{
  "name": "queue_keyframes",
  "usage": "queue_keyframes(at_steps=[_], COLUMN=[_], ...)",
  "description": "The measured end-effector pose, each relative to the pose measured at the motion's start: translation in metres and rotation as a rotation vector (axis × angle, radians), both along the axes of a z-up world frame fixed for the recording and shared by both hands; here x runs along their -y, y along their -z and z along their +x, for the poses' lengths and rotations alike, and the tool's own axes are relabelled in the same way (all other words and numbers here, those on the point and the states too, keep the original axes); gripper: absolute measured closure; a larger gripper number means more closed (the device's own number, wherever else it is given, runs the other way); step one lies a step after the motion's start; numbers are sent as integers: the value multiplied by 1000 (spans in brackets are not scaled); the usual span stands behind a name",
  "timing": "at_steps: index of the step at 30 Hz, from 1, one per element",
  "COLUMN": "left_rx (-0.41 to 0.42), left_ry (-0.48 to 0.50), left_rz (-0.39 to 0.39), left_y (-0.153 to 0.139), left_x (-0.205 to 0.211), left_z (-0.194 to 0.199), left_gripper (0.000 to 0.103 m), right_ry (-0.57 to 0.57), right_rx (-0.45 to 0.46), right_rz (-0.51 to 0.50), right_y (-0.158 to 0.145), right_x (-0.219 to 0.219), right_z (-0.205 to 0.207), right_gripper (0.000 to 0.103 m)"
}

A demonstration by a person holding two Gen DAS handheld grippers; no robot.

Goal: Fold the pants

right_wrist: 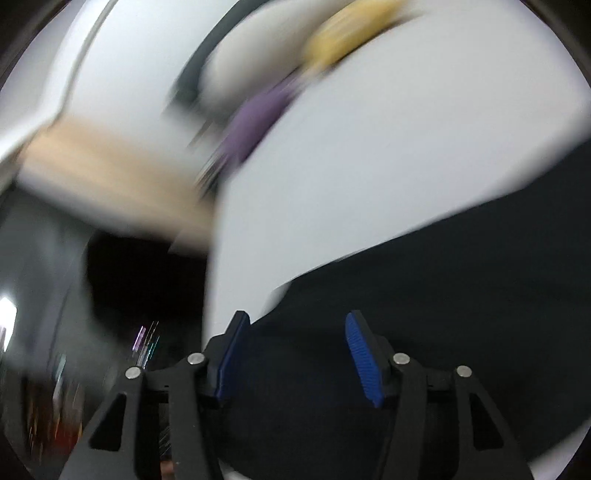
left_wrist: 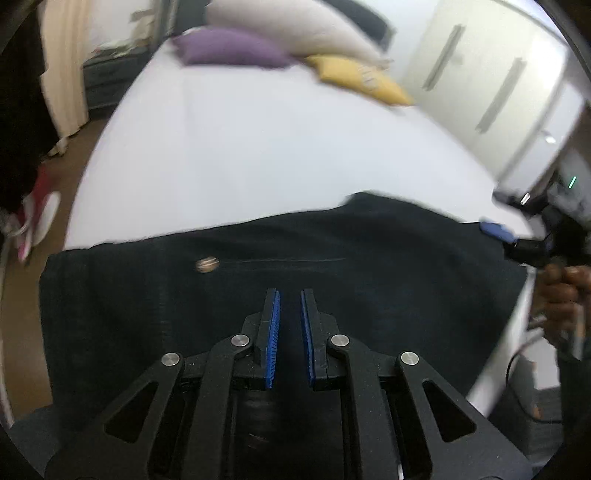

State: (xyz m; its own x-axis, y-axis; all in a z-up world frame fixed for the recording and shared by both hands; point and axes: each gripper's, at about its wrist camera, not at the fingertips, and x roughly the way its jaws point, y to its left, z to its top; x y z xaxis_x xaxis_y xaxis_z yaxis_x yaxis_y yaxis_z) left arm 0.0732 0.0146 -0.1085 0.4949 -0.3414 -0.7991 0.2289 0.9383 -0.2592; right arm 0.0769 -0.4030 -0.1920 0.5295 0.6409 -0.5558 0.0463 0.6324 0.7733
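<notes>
The dark pants (left_wrist: 258,288) lie spread across the near edge of the white bed (left_wrist: 258,155), filling the lower half of the left wrist view from the left side to the right; a small metal button (left_wrist: 207,264) shows on the cloth left of centre, with a thin pale line running rightward from it. The left hand-held gripper (left_wrist: 290,295) sits at bottom centre of that frame over the pants, its blue pads (left_wrist: 273,332) a narrow gap apart with nothing visibly between them, so it is slightly open and grips nothing. At the right edge of the same view the right hand-held gripper (left_wrist: 496,230) reaches in at the pants' right border, a blue pad tip showing, with the person's hand (left_wrist: 563,295) below it. In the right wrist view, heavily blurred, the right hand-held gripper (right_wrist: 295,325) has its pads spread wide and empty, above the dark pants (right_wrist: 443,295) that fill the lower right of the frame. In the upper part of the left wrist view a purple pillow (left_wrist: 229,48), a beige pillow (left_wrist: 295,26) and a yellow pillow (left_wrist: 362,79) rest at the far end of the bed, with a white wardrobe (left_wrist: 491,74) at upper right.
</notes>
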Motion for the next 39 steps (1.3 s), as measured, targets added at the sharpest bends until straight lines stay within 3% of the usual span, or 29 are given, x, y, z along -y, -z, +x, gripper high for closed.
queue_keyframes(at_steps=[1,2,5,7,8,9,14,16,17,18,20,22,23,24,26,29,33,34,35,36,39], left_rx=[-20,-25,-13,-19,-18,-18,-22,-13,-9,-6,-4,-4,-4,-4,-6,-7,-9,-11,-7,7,80], left_ry=[-21,-16,-12,-9,-6,-6,-14,-11,-11,-11,-9,-5,-3,-2,-7,-16,-22,-24,-24,-18,55], left_rz=[26,1,-74,-66,-65,-74,-120,-95,-82,-65,-37,-2,16,37,59,87,133,149,160,151,105], left_y=[10,18,24,24,25,26,34,35,37,36,39,37,34,32,29,30,26,23,18,9,-21], left_x=[-10,-16,-33,-34,-34,-36,-45,-40,-39,-38,-32,-25,-19,-16,-12,3,12,17,23,28,58], left_z=[0,-2,-9,-8,-7,-7,-4,-3,-5,-6,-6,-8,-10,-11,-12,-6,-5,-4,-4,-6,-15], left_gripper=[92,92,93,92,92,93,93,93,93,93,93,93,93,92,92,92,92,92,92,92,92], right_ry=[-114,-183,-258,-204,-176,-123,372,463,461,417,275,232,268,340,489,677,968,1012,1049,1067,1006], right_rx=[-21,-50,-168,-247,-261,-257,-172,-158,-114,-45,-15,-30,-38,-62,-39,0,19,23,5,8,81], right_rz=[35,58,104,121,160,189,200,162,174,207,200,109,130,189,278,160,170,146,96,74,149], right_y=[10,21,66,98,109,116,114,97,87,76,70,76,88,101,111,99,101,92,83,75,64], right_x=[-43,-70,-109,-99,-87,-73,67,104,107,105,89,80,95,113,157,213,284,294,294,292,280], right_z=[23,40,79,100,102,100,44,20,4,-10,-25,-38,-51,-62,-77,-118,-202,-218,-229,-237,-250], right_gripper=[44,44,45,72,103,103,103,97,82,59,38,58,84,103,103,103,103,99,73,56,50])
